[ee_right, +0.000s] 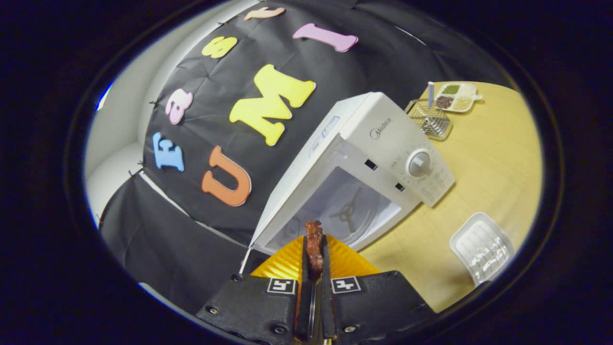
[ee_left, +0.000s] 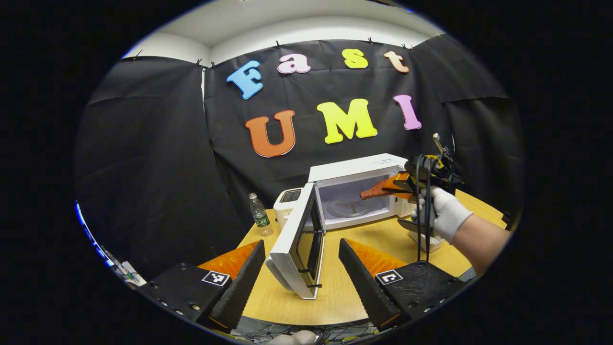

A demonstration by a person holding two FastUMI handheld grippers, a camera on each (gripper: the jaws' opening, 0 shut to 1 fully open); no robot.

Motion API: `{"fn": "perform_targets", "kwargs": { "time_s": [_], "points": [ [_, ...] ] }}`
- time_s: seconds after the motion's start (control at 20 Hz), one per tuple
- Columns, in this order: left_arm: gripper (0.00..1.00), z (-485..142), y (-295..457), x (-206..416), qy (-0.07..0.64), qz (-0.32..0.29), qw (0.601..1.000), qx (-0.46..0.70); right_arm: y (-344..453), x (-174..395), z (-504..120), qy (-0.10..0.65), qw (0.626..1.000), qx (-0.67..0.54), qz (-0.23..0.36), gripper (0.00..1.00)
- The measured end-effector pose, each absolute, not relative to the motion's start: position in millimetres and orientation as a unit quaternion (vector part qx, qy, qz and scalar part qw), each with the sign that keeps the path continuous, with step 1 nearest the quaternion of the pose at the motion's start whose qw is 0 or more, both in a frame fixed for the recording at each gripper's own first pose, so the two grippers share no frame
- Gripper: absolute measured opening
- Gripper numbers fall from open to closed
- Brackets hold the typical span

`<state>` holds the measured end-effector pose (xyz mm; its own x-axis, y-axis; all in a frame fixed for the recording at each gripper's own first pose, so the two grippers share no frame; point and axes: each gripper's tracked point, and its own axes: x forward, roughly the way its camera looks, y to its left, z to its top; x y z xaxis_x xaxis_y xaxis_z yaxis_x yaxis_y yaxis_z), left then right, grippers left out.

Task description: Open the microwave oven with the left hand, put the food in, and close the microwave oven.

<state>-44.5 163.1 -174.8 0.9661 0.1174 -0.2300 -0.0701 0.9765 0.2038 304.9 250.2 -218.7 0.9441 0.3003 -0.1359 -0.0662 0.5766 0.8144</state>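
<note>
A white microwave oven [ee_left: 357, 170] stands on the wooden table with its door [ee_left: 299, 239] swung wide open toward me. My left gripper [ee_left: 301, 256] is open, its fingers either side of the door's lower edge without pressing it. Farther right, a gloved hand [ee_left: 443, 213] holds my right gripper [ee_left: 390, 188] at the oven's mouth. It is shut on a flat reddish-brown piece of food [ee_left: 376, 191]. In the right gripper view the food [ee_right: 314, 247] stands pinched between the fingers of the right gripper [ee_right: 313, 261], just in front of the microwave's cavity [ee_right: 349, 206] with its glass turntable.
A water bottle [ee_left: 260, 215] and a small white appliance [ee_left: 287, 203] stand left of the oven. An empty clear plastic tray [ee_right: 481, 247] lies on the table [ee_right: 483, 177] in front of the oven. A wire basket [ee_right: 431, 120] and a divided dish [ee_right: 457, 97] sit farther back.
</note>
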Motion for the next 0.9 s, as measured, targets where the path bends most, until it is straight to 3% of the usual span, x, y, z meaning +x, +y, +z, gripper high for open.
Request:
{"fn": "perform_targets", "kwargs": {
  "time_s": [0.2, 0.55, 0.8, 0.85, 0.9],
  "points": [
    [0.95, -183.3, 192.5, -41.6, 0.122, 0.055, 0.987, 0.093, 269.6, 355.6, -250.9, 0.117, 0.864, 0.487, 0.047, 0.13],
    [0.95, -184.4, 220.8, -20.1, 0.111, 0.061, 0.988, 0.088, 309.3, 424.4, -292.4, 0.119, 0.864, 0.489, 0.014, 0.13],
    [0.95, -191.0, 250.1, -19.1, 0.111, 0.093, 0.985, 0.088, 315.7, 442.4, -303.7, 0.106, 0.898, 0.428, 0.005, 0.15],
    [0.95, -193.2, 255.2, -18.3, 0.113, 0.099, 0.984, 0.091, 312.7, 443.5, -305.7, 0.103, 0.907, 0.407, -0.003, 0.09],
    [0.95, -194.8, 261.2, -18.6, 0.114, 0.106, 0.983, 0.094, 311.5, 444.4, -306.7, 0.101, 0.916, 0.389, -0.006, 0.1]
  ]
}}
